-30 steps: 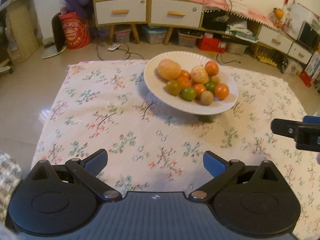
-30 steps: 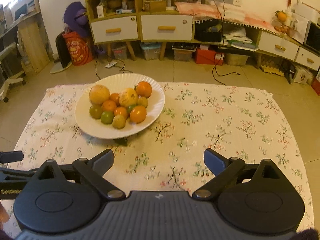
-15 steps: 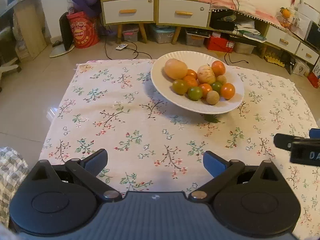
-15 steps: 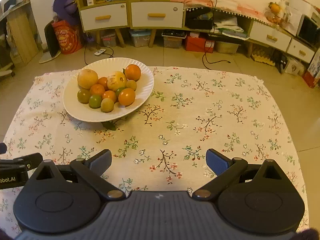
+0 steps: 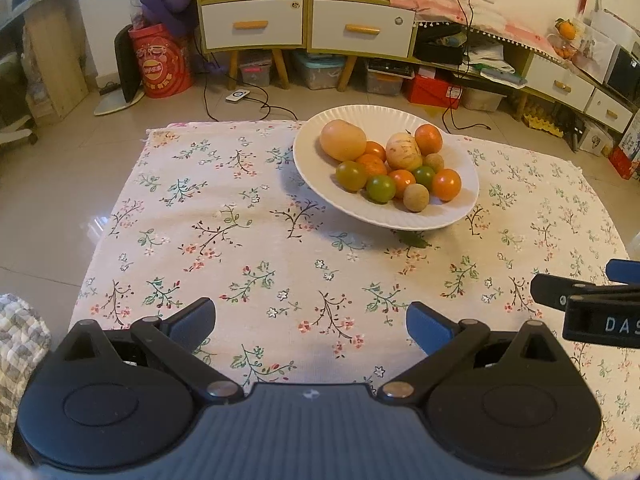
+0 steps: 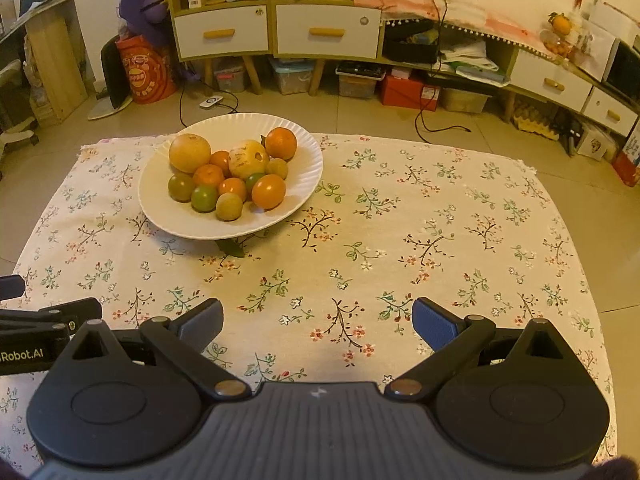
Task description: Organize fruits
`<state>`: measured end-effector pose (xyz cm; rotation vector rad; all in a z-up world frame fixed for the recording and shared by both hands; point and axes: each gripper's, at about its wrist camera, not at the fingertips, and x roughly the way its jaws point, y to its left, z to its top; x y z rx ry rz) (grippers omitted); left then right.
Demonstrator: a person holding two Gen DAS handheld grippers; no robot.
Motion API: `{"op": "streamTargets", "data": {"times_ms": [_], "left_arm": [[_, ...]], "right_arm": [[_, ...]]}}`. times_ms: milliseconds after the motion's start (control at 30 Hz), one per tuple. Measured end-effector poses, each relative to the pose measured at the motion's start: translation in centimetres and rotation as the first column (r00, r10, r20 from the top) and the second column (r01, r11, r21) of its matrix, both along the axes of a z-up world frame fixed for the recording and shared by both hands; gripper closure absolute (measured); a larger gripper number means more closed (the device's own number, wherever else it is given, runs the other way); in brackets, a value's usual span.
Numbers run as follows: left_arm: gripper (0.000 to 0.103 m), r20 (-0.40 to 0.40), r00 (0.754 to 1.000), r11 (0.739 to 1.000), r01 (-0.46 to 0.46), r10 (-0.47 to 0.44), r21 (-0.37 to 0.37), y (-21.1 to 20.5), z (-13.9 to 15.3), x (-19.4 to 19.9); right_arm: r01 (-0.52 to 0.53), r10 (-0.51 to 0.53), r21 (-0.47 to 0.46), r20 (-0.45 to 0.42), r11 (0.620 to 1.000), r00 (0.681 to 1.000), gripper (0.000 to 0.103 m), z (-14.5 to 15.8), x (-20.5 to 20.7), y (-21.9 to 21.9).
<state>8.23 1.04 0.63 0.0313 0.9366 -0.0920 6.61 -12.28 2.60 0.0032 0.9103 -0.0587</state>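
Note:
A white plate (image 5: 320, 168) (image 6: 304, 160) stands on the floral tablecloth and holds several fruits: a large yellow-orange fruit (image 5: 343, 139) (image 6: 189, 153), a pale speckled fruit (image 5: 404, 151) (image 6: 248, 159), oranges (image 5: 428, 139) (image 6: 281, 143), green ones (image 5: 380, 188) (image 6: 204, 198) and small tan ones (image 5: 416, 197) (image 6: 229, 206). My left gripper (image 5: 311, 322) is open and empty, near the table's front. My right gripper (image 6: 317, 322) is open and empty, near the front too. Both are well short of the plate.
The floral tablecloth (image 5: 248, 248) (image 6: 440, 232) covers a low table. A green leaf (image 6: 231, 247) lies under the plate's front edge. The right gripper's side shows at the right of the left wrist view (image 5: 588, 300). Cabinets (image 6: 276, 30), boxes and cables lie beyond on the floor.
Both grippers have drawn back and up from the table, so the plate looks farther and more of the cloth shows. The fruit and plate have not moved.

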Motion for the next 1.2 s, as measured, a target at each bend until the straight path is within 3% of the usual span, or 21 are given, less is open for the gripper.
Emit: {"op": "streamTargets", "data": {"times_ms": [1200], "left_arm": [[0.017, -0.009, 1.0, 1.0, 0.027, -0.027, 0.002, -0.61, -0.36, -0.34]], "right_arm": [[-0.012, 0.012, -0.003, -0.002, 1.0, 1.0, 0.002, 0.0, 0.04, 0.44]]}}
